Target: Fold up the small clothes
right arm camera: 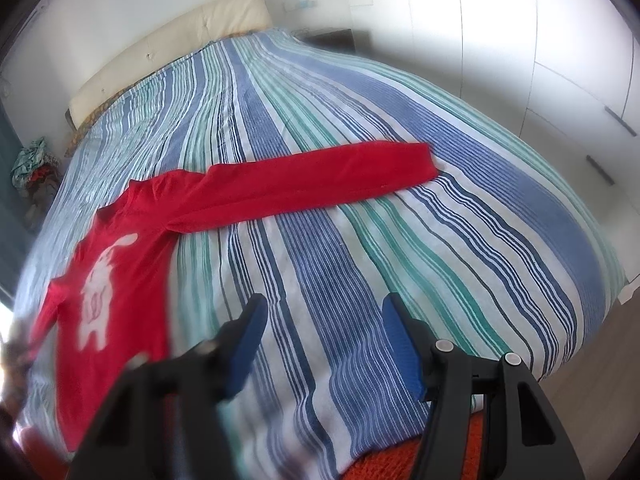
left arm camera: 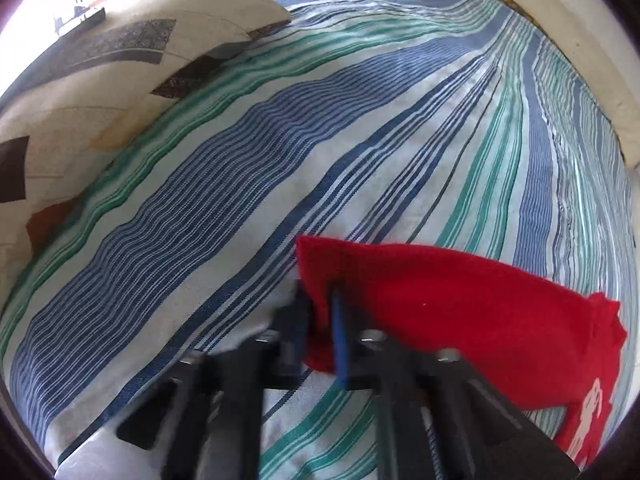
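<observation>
Red long-sleeved shirt (right arm camera: 132, 240) lies flat on a striped bedspread (right arm camera: 360, 240), its white-printed body to the left of the right gripper (right arm camera: 320, 344) and one sleeve (right arm camera: 320, 172) stretched long across the bed ahead of it. That gripper hangs over bare stripes, jaws standing apart with nothing between them, clear of the cloth. The left gripper (left arm camera: 320, 320) is the nearer tool: its jaws are pinched tight on the cuff end of the other sleeve (left arm camera: 460, 312), which trails away to its right toward the body.
</observation>
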A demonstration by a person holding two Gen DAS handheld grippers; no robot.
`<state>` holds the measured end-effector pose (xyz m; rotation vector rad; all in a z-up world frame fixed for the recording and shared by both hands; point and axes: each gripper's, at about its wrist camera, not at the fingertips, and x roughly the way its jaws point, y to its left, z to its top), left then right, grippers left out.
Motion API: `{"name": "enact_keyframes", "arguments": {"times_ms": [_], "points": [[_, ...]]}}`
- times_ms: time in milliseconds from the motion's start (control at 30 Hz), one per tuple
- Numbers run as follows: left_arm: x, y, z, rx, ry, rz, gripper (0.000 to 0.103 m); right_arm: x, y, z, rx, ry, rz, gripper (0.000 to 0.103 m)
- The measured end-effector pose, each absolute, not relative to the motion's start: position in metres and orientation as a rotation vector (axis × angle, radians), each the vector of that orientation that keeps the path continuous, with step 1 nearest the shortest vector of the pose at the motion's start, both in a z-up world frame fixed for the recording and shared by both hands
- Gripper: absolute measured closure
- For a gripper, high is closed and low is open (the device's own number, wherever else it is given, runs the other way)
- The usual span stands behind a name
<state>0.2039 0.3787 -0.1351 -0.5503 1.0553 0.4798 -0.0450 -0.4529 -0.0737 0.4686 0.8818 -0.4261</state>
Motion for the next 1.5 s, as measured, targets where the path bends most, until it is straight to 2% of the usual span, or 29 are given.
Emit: {"name": "enact_keyframes", "arguments": {"times_ms": [133,300,400,433,467,500,533,567,633,667,800,867,967,1067,1200,1267,1367,1500], "points": [[0.173,0.37,-0.118,-0.546,0.99,0.604,0.1,-0.047,-0.455,-0.074,0.478,0.878,-0.435,0.043],[0.166,0.372,-0.141,-0.547,1.04,0.665,0.1,-0.044,-0.457,-0.077,0.483,0.893,-0.433,0.043],[0.177,0.368,-0.14,-0.501,1.064,0.671,0.095,-0.045,-0.457,-0.077,0.484,0.891,-0.433,0.043],[0.179,0.365,-0.136,-0.472,1.073,0.676,0.086,-0.045,-0.458,-0.077,0.486,0.887,-0.435,0.043],[0.179,0.362,-0.131,-0.438,1.086,0.674,0.066,-0.045,-0.458,-0.077,0.488,0.884,-0.437,0.043],[0.177,0.36,-0.126,-0.402,1.097,0.678,0.052,-0.045,-0.458,-0.077,0.489,0.883,-0.438,0.043],[0.173,0.357,-0.118,-0.372,1.092,0.685,0.03,-0.044,-0.458,-0.077,0.489,0.889,-0.44,0.043],[0.165,0.353,-0.107,-0.344,1.059,0.69,0.026,-0.042,-0.458,-0.078,0.488,0.901,-0.441,0.04],[0.15,0.342,-0.088,-0.3,1.0,0.658,0.026,-0.037,-0.456,-0.08,0.48,0.929,-0.438,0.017],[0.145,0.334,-0.079,-0.282,0.985,0.623,0.026,-0.034,-0.455,-0.079,0.47,0.942,-0.435,0.014],[0.155,0.288,-0.048,-0.222,0.934,0.378,0.024,-0.011,-0.445,-0.075,0.423,0.953,-0.374,0.013],[0.184,0.257,-0.046,-0.22,0.973,0.193,0.015,0.015,-0.438,-0.073,0.392,0.967,-0.333,0.013],[0.239,0.208,-0.067,-0.194,1.064,-0.007,0.014,0.066,-0.423,-0.068,0.34,0.983,-0.241,0.013],[0.288,0.178,-0.103,-0.132,1.122,0.04,0.015,0.11,-0.404,-0.068,0.299,0.991,-0.185,0.013],[0.333,0.203,-0.149,-0.206,1.187,0.277,0.012,0.14,-0.378,-0.073,0.293,1.007,-0.118,0.013],[0.333,0.217,-0.145,-0.273,1.153,0.33,0.009,0.146,-0.366,-0.078,0.261,1.025,-0.094,0.013],[0.319,0.227,-0.129,-0.315,1.146,0.287,0.012,0.149,-0.366,-0.083,0.247,1.029,-0.08,0.013],[0.282,0.237,-0.115,-0.15,1.105,0.269,0.008,0.159,-0.387,-0.09,0.271,1.004,-0.123,0.013]]}}
